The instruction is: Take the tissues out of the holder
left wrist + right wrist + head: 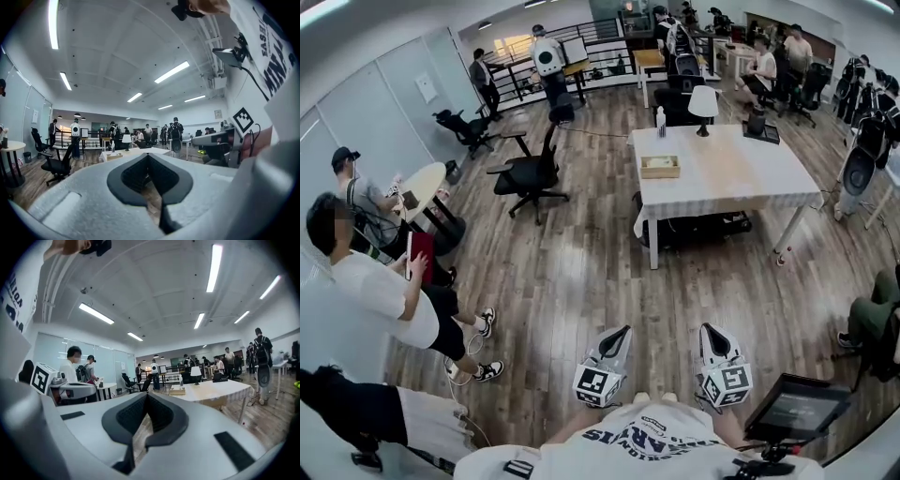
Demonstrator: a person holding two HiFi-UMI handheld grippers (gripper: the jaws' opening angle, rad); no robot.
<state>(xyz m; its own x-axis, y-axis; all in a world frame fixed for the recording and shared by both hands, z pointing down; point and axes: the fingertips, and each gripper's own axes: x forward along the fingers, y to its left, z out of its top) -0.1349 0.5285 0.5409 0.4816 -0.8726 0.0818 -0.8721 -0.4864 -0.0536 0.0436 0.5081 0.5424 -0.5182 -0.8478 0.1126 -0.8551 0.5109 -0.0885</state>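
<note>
Wood-floored office | we hold left gripper [622, 330] and right gripper [710, 328] clenched, empty, level | holder [660, 167] rests on far white table [750, 178], well apart from both | we judge: walk up first, steady holder with one, pinch tissues with other

Low wooden tissue holder [660, 167] sits flat near the white counter's [741, 178] left edge; pale tissues [660, 162] show on top.
</note>
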